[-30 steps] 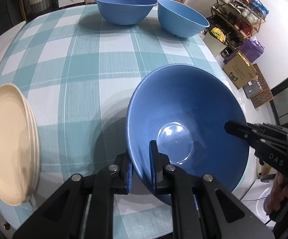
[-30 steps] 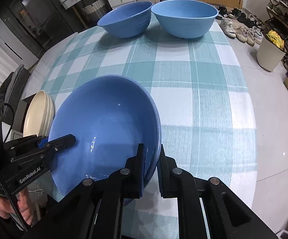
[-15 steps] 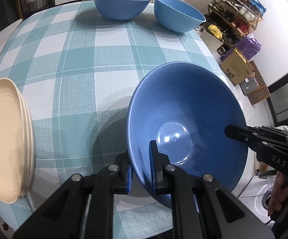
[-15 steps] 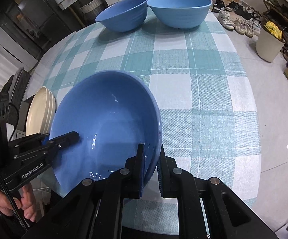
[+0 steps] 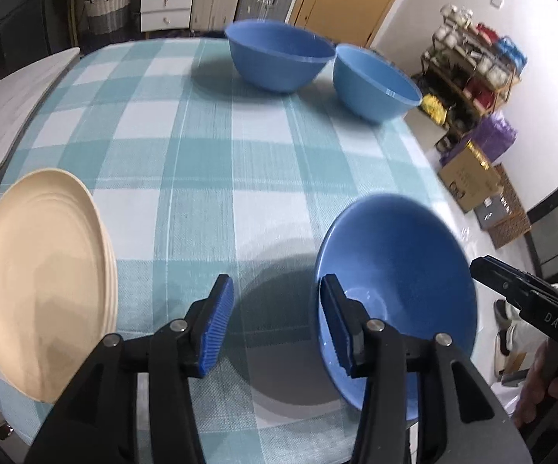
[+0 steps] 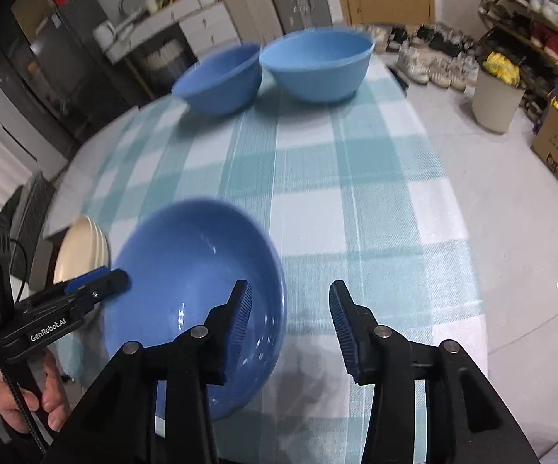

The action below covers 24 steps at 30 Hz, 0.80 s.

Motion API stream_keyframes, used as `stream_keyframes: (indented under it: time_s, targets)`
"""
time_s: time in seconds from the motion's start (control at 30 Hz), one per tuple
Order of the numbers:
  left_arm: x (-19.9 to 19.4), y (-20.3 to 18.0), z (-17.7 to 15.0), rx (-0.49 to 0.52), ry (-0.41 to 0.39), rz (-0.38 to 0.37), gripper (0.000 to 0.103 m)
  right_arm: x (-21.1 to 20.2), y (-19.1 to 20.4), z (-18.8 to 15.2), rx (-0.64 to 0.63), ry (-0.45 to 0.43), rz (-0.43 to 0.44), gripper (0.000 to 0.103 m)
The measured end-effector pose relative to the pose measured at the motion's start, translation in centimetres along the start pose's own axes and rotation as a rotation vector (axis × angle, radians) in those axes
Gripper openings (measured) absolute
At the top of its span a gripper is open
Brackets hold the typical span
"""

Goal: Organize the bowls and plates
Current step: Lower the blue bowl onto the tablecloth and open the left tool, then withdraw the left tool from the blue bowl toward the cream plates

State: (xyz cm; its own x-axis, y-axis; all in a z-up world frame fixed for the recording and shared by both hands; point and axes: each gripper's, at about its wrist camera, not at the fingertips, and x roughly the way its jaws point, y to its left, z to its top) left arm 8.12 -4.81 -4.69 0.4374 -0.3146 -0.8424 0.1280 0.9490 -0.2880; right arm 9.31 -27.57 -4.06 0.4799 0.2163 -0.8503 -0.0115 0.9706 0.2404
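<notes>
Both tools are letting go: the left tool has its jaws opening, with one pad just inside the near rim of the dark blue bowl and the other outside it, neither pressing, and the right tool is opening the same way on the opposite rim of that bowl, its pads also clear of the wall. The bowl sits by the near right corner of the tabletop, released and on its own, though blur makes it hard to tell whether it rests flat. As a judgement, the task looks about midway: the stack of cream plates is already gathered at the near left edge, overhanging it slightly, while 3 bowls remain unstacked. The other 2, a large blue bowl and a lighter blue bowl, stand just beside each other at the far edge, well apart from the near one. The checked cloth between them is bare, so nothing blocks the way across. A shoe rack and a cardboard box stand on the floor beyond the right edge.
</notes>
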Motion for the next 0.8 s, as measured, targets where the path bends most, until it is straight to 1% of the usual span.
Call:
stream_keyframes:
  time_s: [0.03,0.07,0.1,0.13,0.2,0.23,0.27,0.33,0.37,0.4,0.43,0.47,0.5,0.57,0.67,0.73,0.8]
  targets:
    - [-0.2,0.0,0.1,-0.001,-0.002,-0.012,0.047,-0.4,0.0,0.0,0.000,-0.028,0.004,0.050]
    - [-0.3,0.0,0.1,-0.004,0.001,-0.025,0.047,-0.8,-0.1,0.0,0.000,-0.056,0.006,0.053]
    - [-0.5,-0.1,0.2,-0.008,-0.001,-0.039,0.047,-1.2,0.0,0.0,0.000,-0.083,0.003,0.053]
    - [-0.9,-0.2,0.3,-0.008,-0.019,-0.042,0.047,-1.7,0.0,0.0,-0.001,-0.112,-0.003,0.053]
    - [-2.1,-0.5,0.6,0.002,-0.107,0.057,0.051,-2.4,0.4,0.0,-0.008,-0.156,0.004,0.053]
    - [-2.6,-0.6,0.6,0.006,-0.149,0.093,0.052,-2.8,0.6,0.0,-0.012,-0.176,-0.002,0.056]
    - [-3.2,-0.7,0.7,0.013,-0.185,0.105,0.053,-3.1,0.9,0.0,-0.018,-0.194,-0.012,0.066]
    - [-3.7,-0.9,0.9,0.021,-0.213,0.096,0.055,-4.1,1.8,-0.2,-0.052,-0.255,-0.039,0.079]
    - [-3.9,-1.1,0.8,0.024,-0.220,0.085,0.059,-4.7,2.2,-0.4,-0.067,-0.296,-0.042,0.083]
    - [-4.1,-1.4,0.7,0.025,-0.229,0.083,0.062,-5.5,2.8,-0.7,-0.089,-0.344,-0.039,0.085]
    - [-4.2,-1.6,0.6,0.030,-0.244,0.090,0.074,-6.0,3.3,-1.0,-0.107,-0.372,-0.034,0.086]
    - [-4.3,-1.9,0.4,0.035,-0.260,0.097,0.089,-6.4,3.8,-1.2,-0.126,-0.397,-0.030,0.087]
    - [-4.6,-2.2,0.2,0.045,-0.284,0.109,0.093,-6.9,4.4,-1.4,-0.146,-0.421,-0.029,0.089]
    - [-5.5,-3.2,-0.4,0.093,-0.338,0.127,0.095,-7.6,5.3,-1.8,-0.177,-0.442,-0.037,0.093]
    - [-6.4,-4.3,-1.0,0.143,-0.377,0.157,0.096,-9.1,6.4,-3.1,-0.197,-0.517,-0.048,0.101]
    - [-6.9,-4.7,-1.3,0.156,-0.392,0.166,0.097,-10.3,6.8,-4.2,-0.200,-0.581,-0.044,0.102]
    - [-7.2,-4.8,-1.6,0.141,-0.387,0.161,0.098,-11.3,6.9,-5.4,-0.203,-0.654,-0.045,0.102]
